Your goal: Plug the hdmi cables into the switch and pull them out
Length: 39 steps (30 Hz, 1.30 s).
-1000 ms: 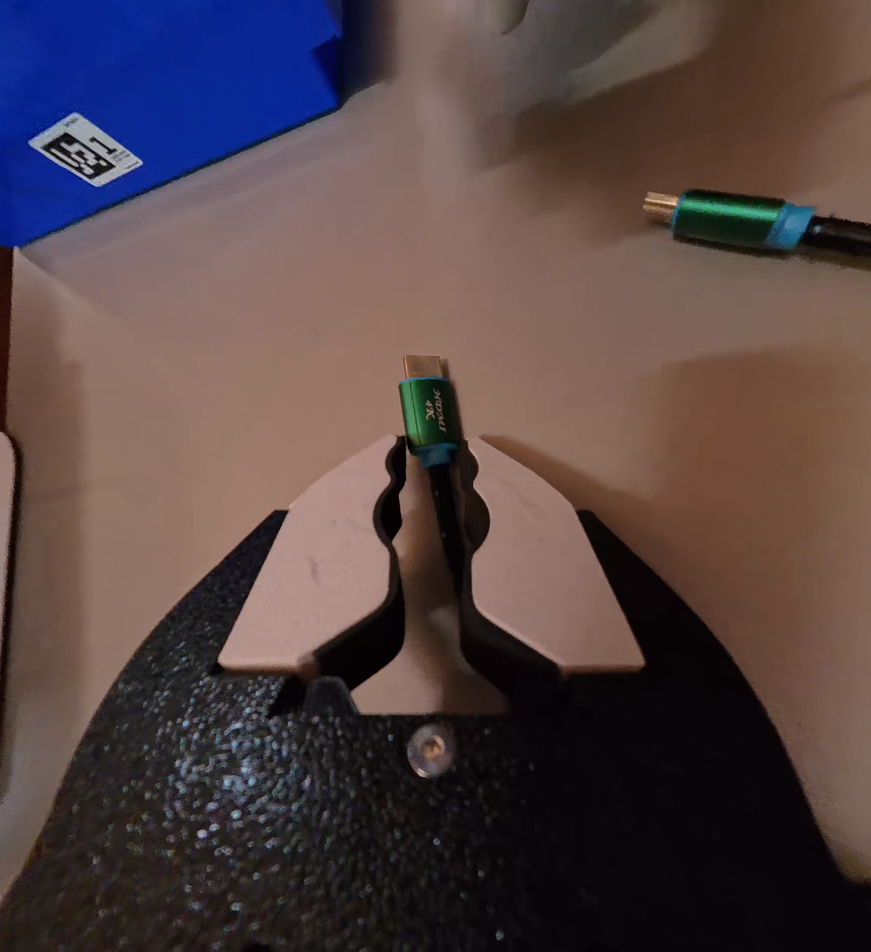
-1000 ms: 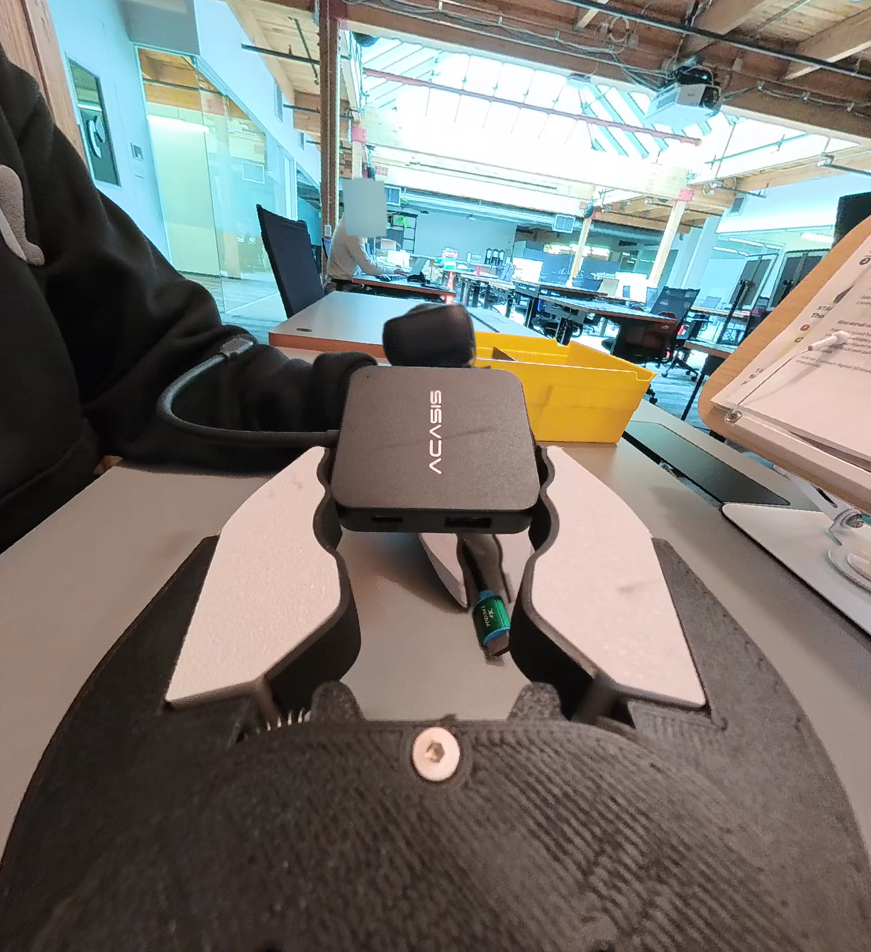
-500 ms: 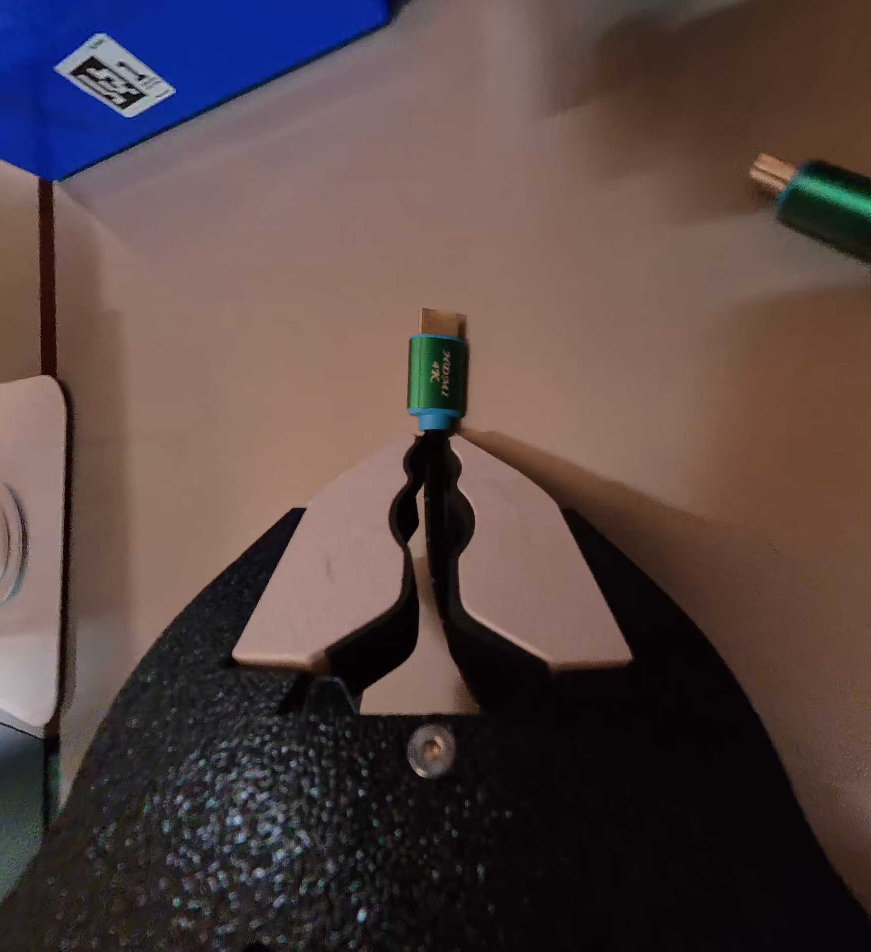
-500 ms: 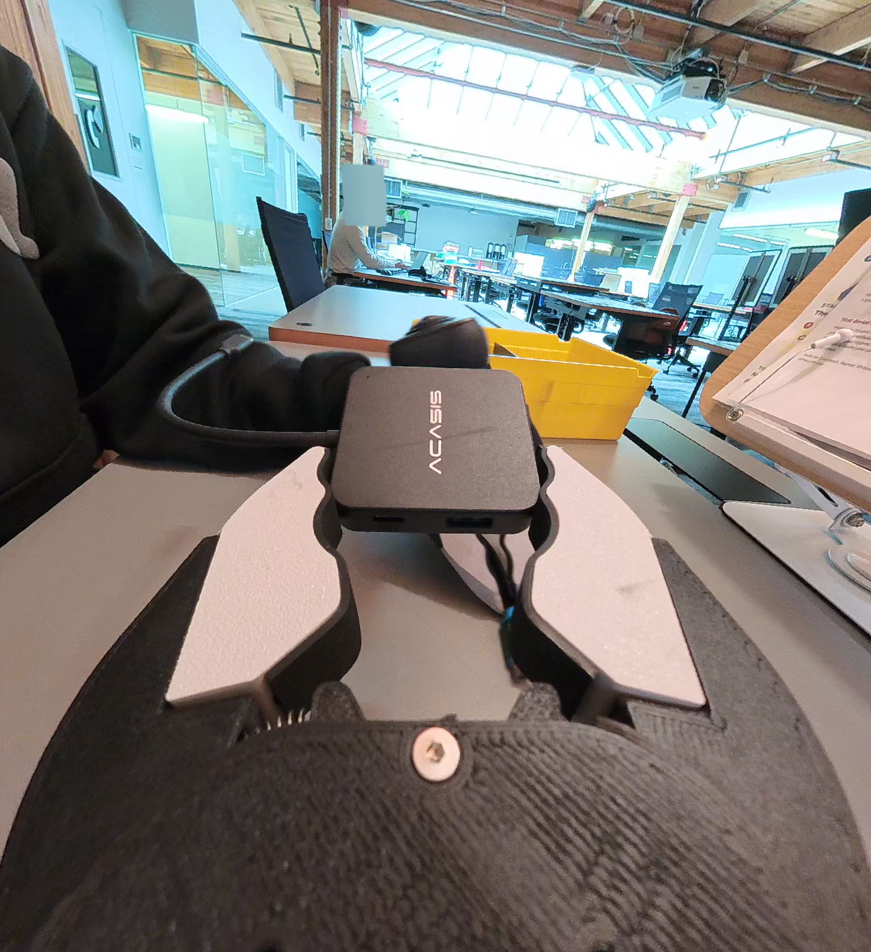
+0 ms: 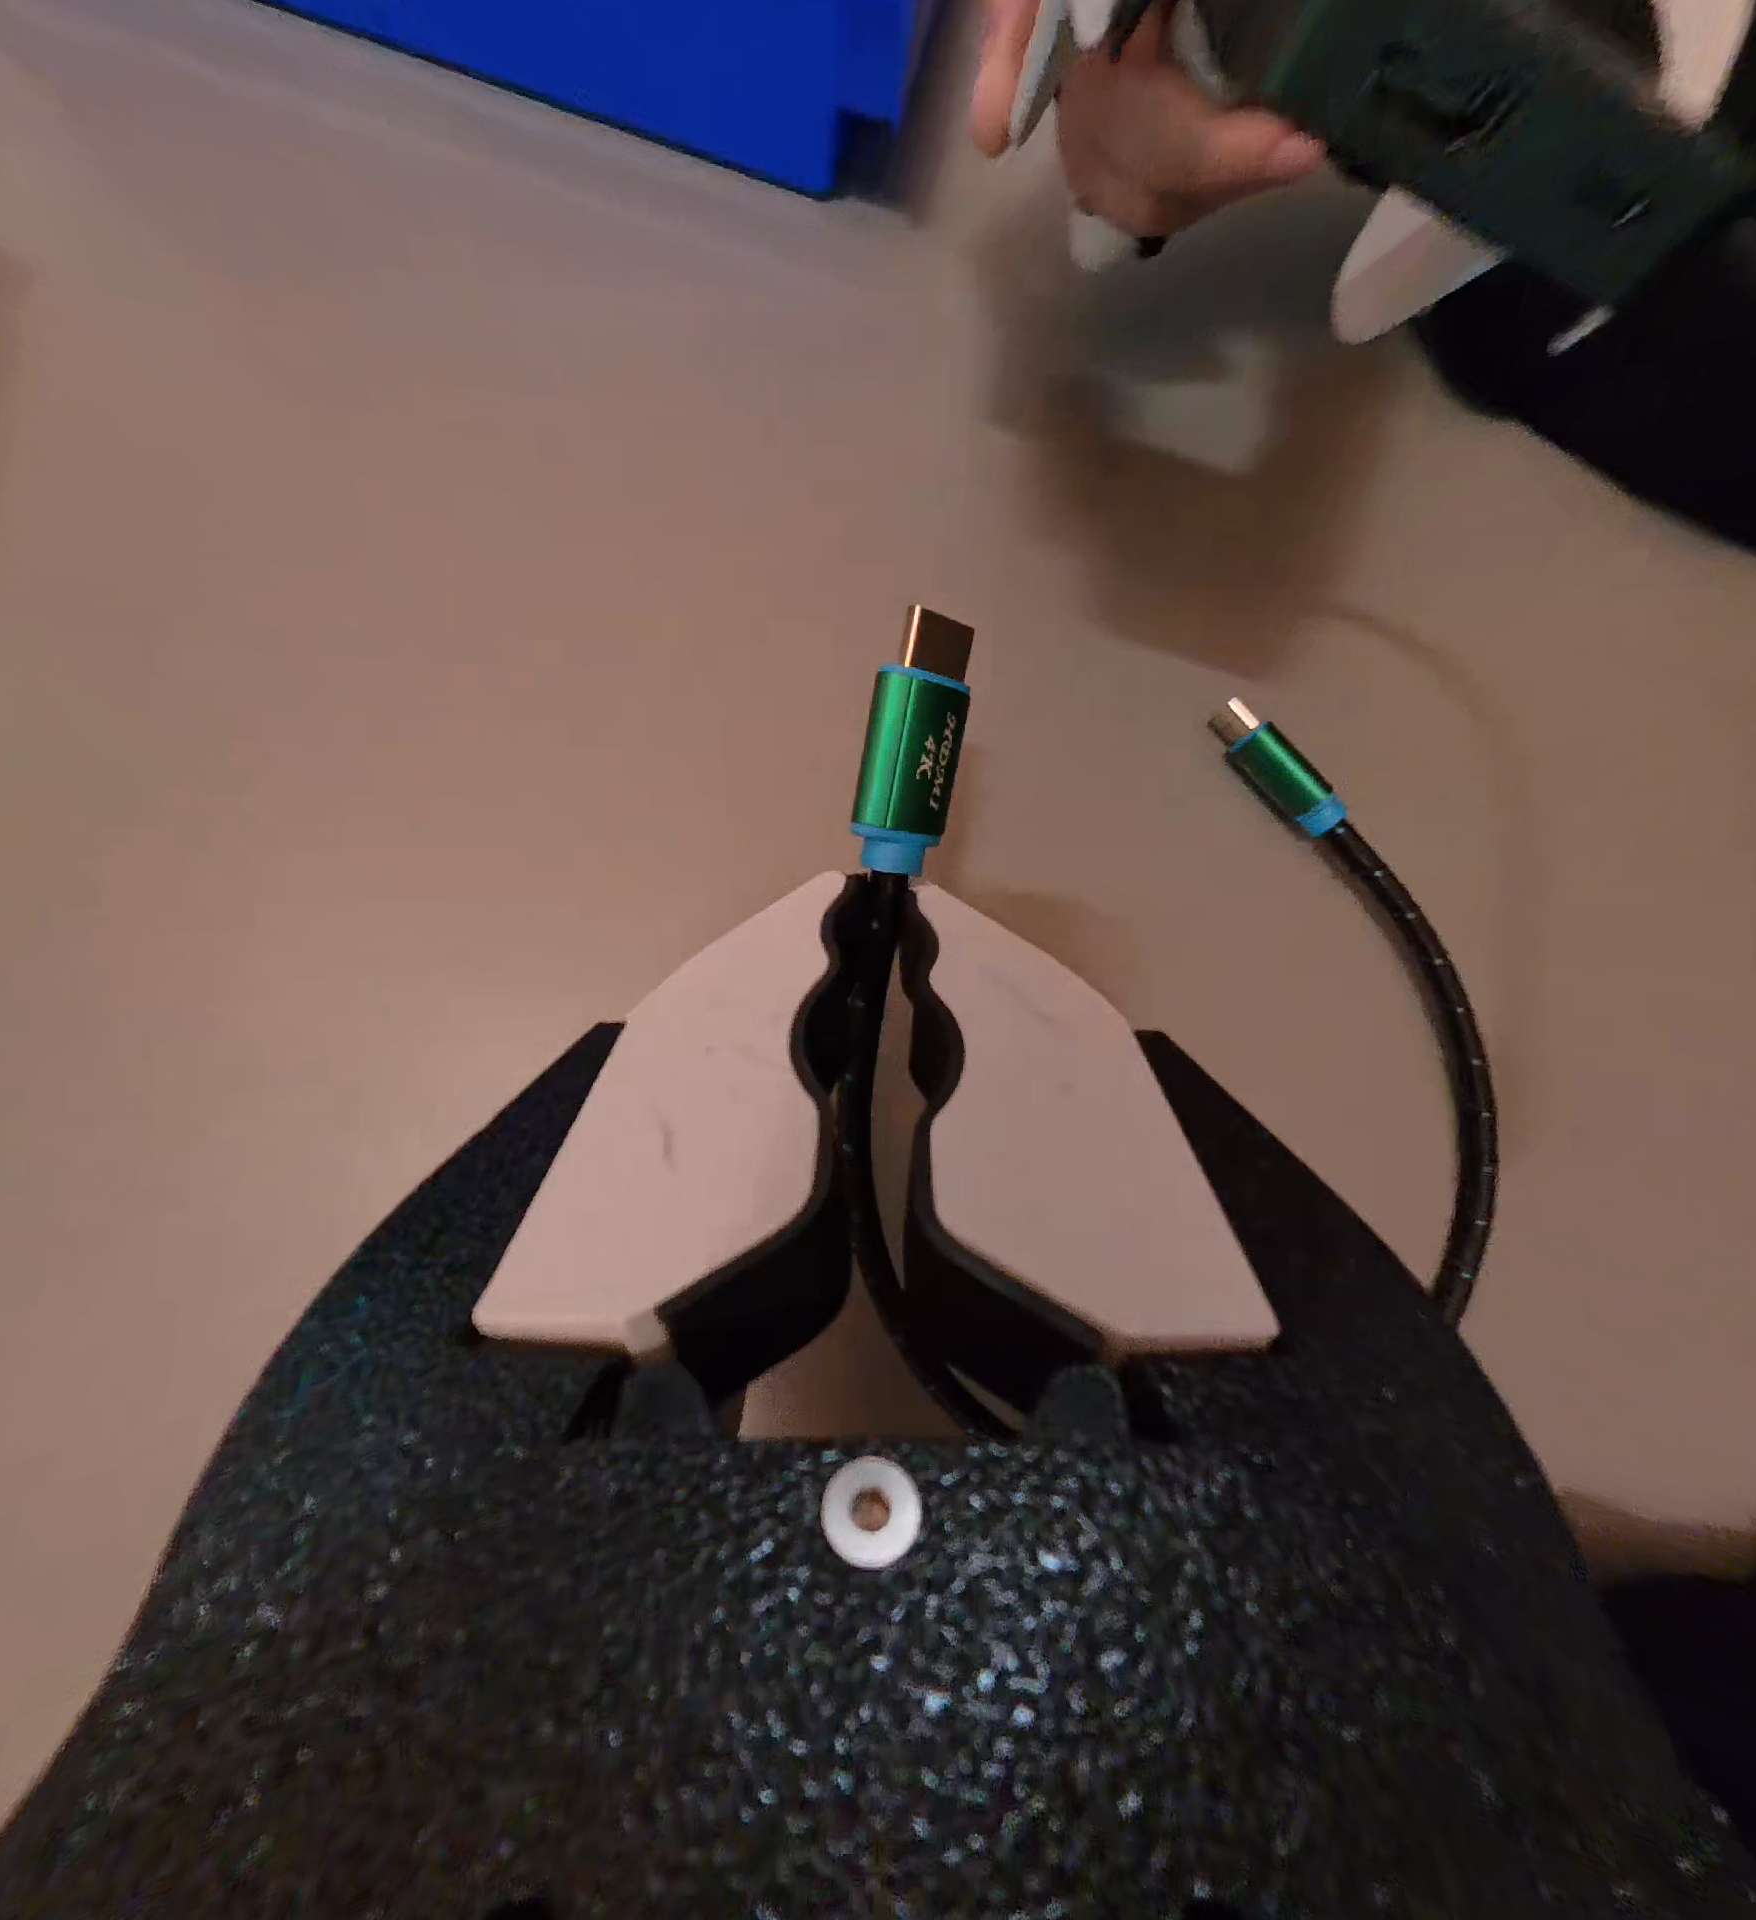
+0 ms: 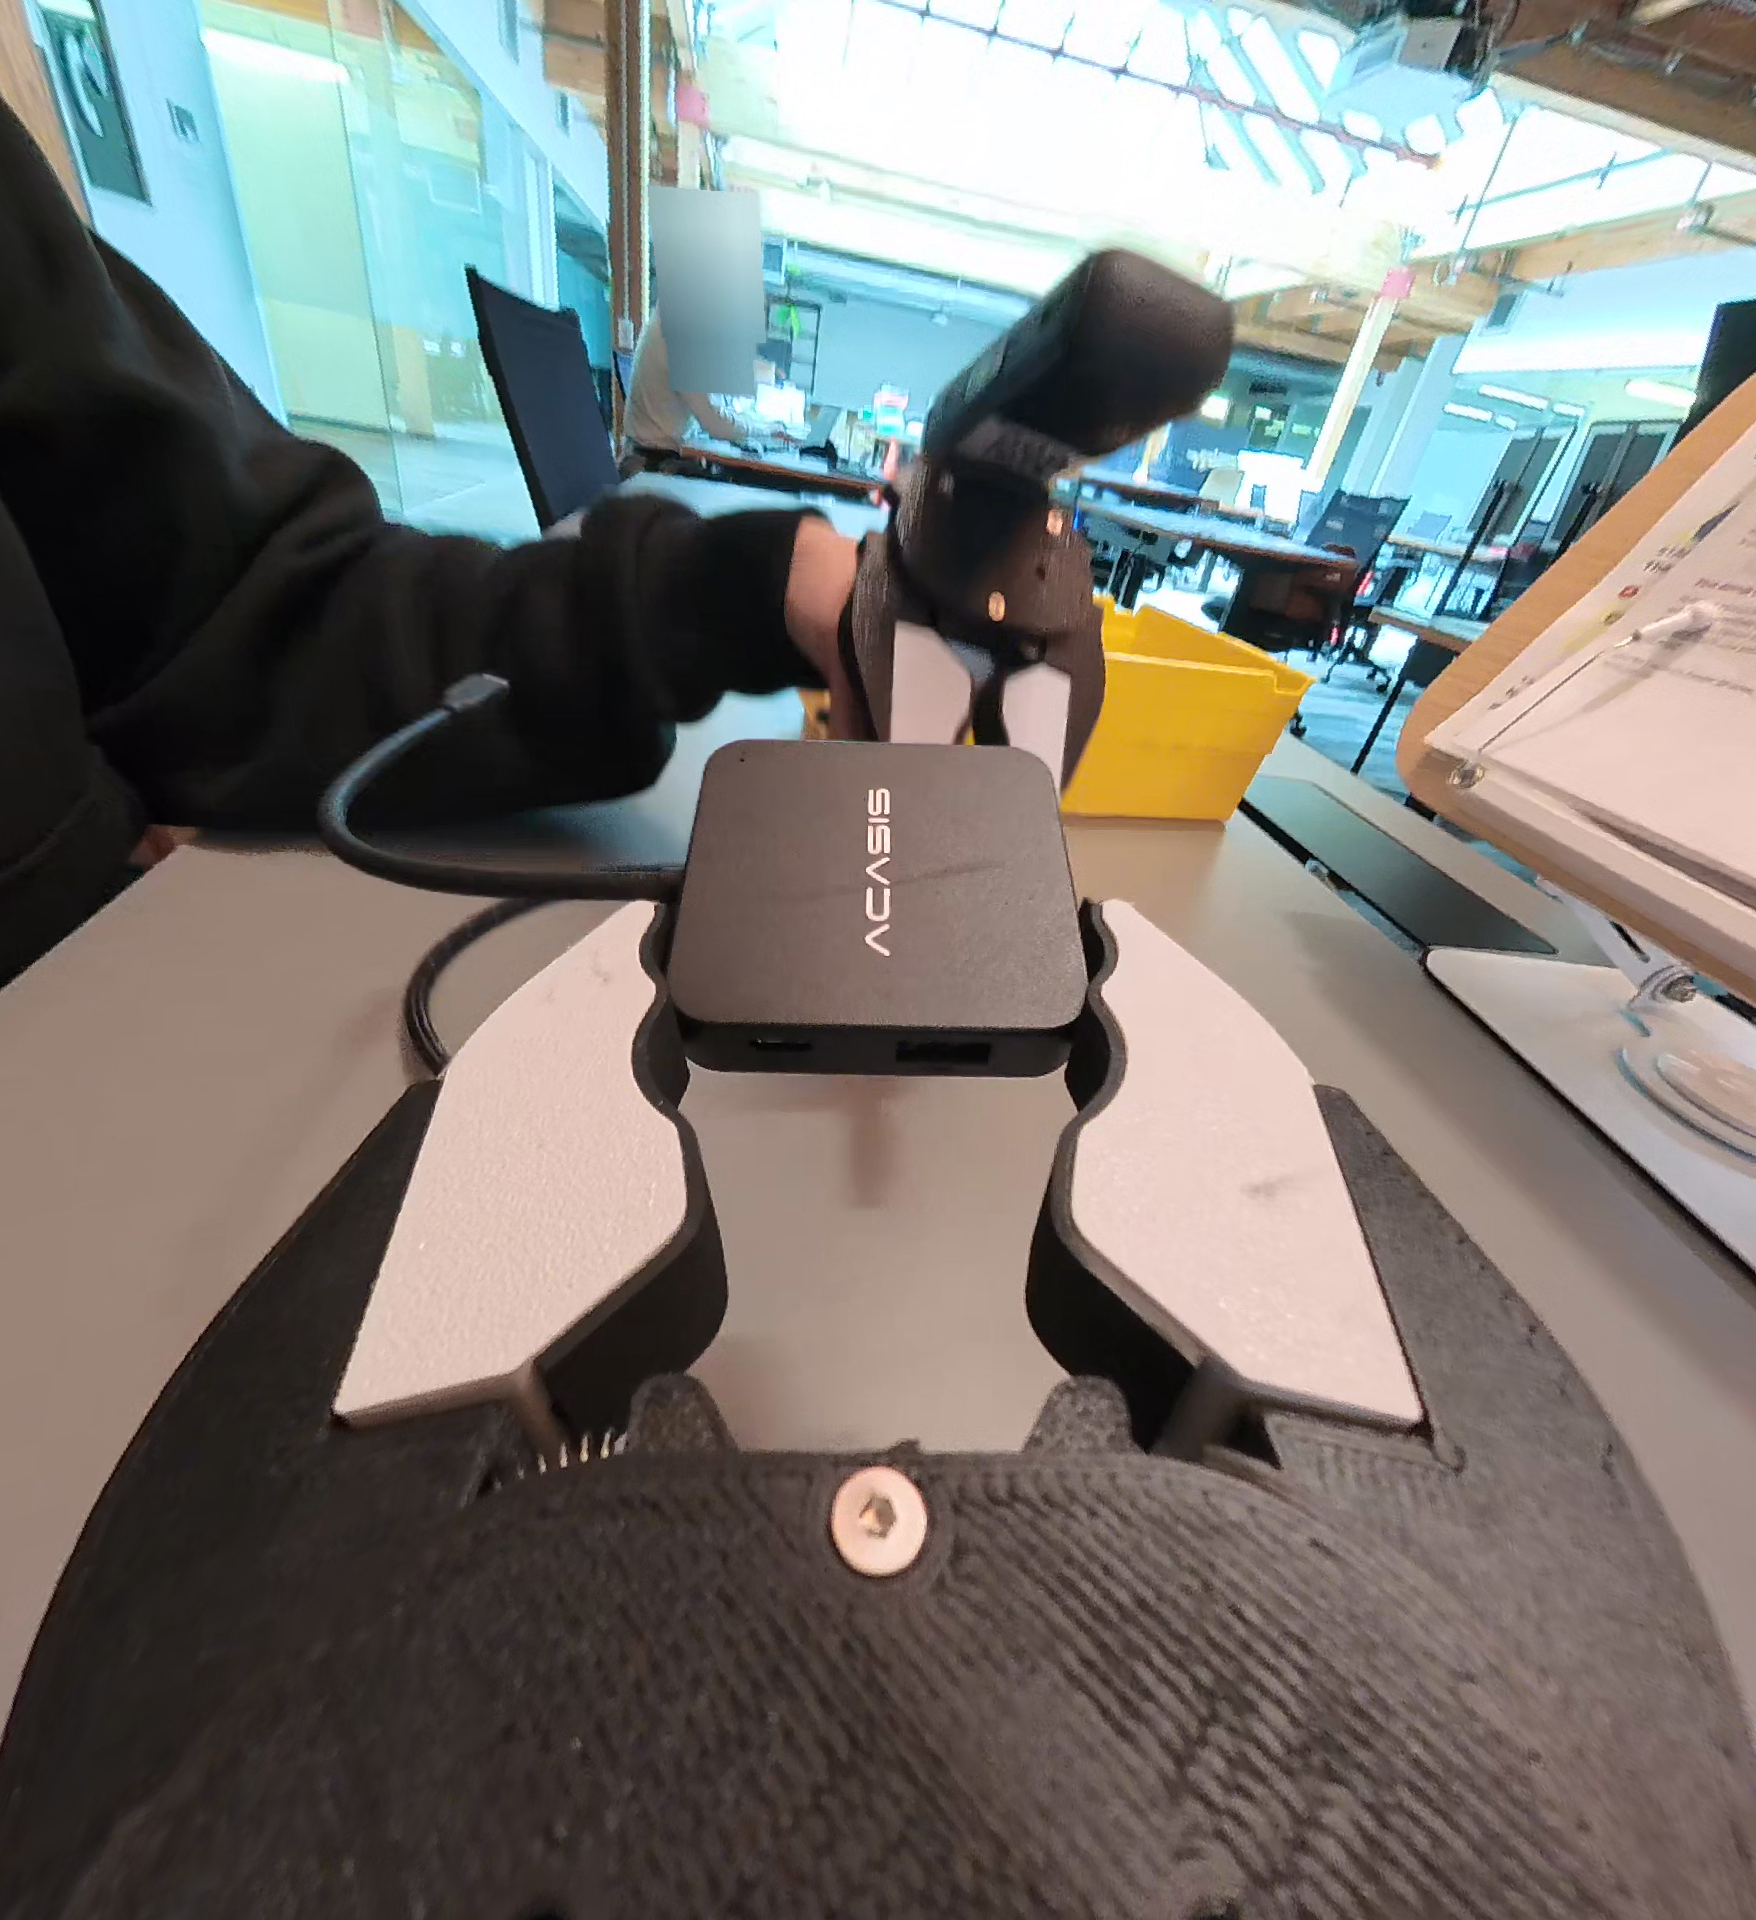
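Left gripper (image 5: 879, 883), fingers closed on the braided cable just behind the green HDMI plug (image 5: 910, 764), held above the tabletop (image 5: 334, 623). Right gripper (image 6: 879, 977) clamps the black switch (image 6: 874, 894) by its sides. The rigid plug shell likely offers a firmer hold than the flexible cable.

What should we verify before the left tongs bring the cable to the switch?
1. Left tongs shut on the cable just behind the green HDMI plug: ok.
2. Plug's gold tip bare, pointing forward past the tips: ok.
3. Right tongs clamping the black switch by its sides: ok.
4. Two ports on the switch's near edge empty: ok.
5. Plug lined up with a port: not ok; the switch is blurred, up and to the right in the left wrist view.
6. Second HDMI cable lying loose on the table, out of the path: ok.
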Tool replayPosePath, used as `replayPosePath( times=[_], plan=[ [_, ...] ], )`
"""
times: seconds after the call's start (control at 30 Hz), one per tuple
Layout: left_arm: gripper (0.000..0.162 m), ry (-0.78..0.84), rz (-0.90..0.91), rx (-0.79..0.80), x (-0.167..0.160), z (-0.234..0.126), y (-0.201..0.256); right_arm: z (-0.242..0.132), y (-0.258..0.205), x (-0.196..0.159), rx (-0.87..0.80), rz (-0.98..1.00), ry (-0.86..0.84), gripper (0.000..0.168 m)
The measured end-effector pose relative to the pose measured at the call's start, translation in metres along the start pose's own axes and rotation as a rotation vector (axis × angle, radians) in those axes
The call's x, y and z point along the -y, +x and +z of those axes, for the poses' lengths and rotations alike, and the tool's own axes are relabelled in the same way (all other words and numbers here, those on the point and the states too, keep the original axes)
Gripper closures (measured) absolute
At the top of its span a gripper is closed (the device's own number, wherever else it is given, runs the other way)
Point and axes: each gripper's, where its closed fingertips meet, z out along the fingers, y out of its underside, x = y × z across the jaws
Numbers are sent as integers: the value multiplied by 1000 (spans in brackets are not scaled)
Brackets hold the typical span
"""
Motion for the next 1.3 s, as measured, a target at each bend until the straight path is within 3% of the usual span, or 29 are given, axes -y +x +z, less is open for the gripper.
replayPosePath(
  times=[0.1,0.27,0.4,0.6,0.87,1.0,1.3],
  plan=[
    [156,22,9,-88,2,-11,14,2,-2,-4,8,-8,-31,95],
    [156,27,17,12,1,-23,0,-2,-2,5,11,3,23,95],
    [156,14,28,1,-2,-30,4,-6,4,2,-31,-9,8,95],
    [156,-96,123,-60,-25,-13,10,-11,13,2,-69,9,33,95],
    [156,-57,373,219,-17,43,-34,-13,15,2,-77,12,41,95],
    [156,-46,562,359,-12,53,-45,-12,16,0,-72,16,41,95],
    [155,57,580,483,-6,45,-59,-5,11,-4,-52,-27,-21,95]
  ],
)
